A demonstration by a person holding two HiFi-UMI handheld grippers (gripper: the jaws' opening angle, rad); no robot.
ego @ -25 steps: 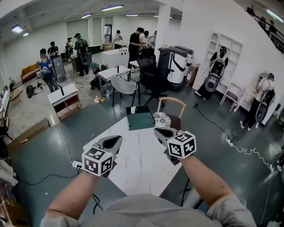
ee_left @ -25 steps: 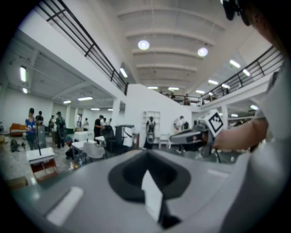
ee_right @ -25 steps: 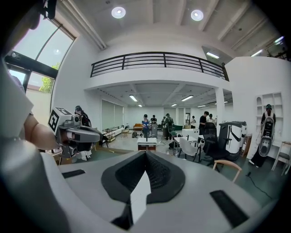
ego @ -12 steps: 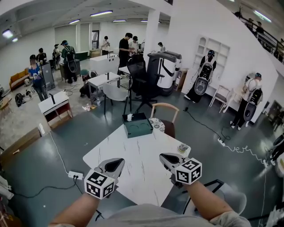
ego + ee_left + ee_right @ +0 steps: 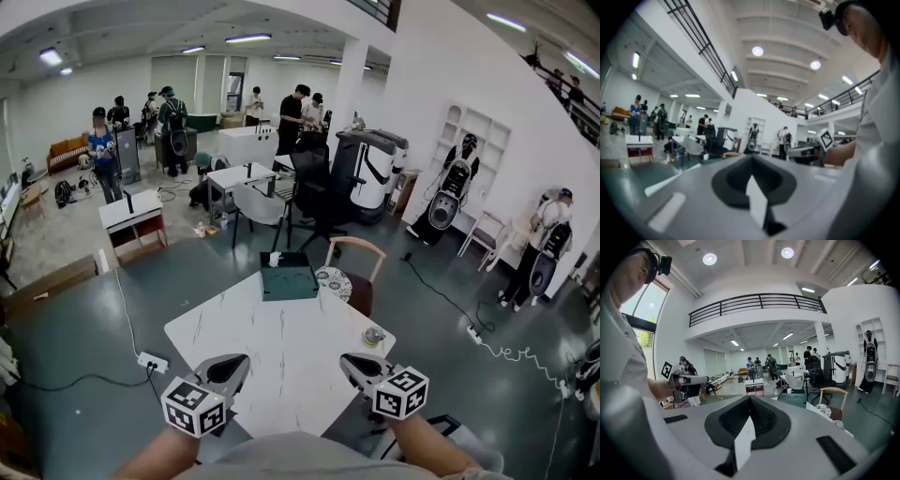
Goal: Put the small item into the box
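Box (image 5: 289, 283): dark green, at far edge of table (image 5: 281, 347), contents unclear | small item (image 5: 373, 336): at table's right edge, outside box | left gripper (image 5: 230, 367): jaws pressed together, empty | right gripper (image 5: 358, 364): jaws pressed together, empty

The surface (image 5: 281, 352) is white with faint grey veins, the box (image 5: 289, 282) dark green, the floor (image 5: 89, 323) dull grey-green.

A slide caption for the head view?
Left gripper and right gripper, both shut, before a table with a green box.
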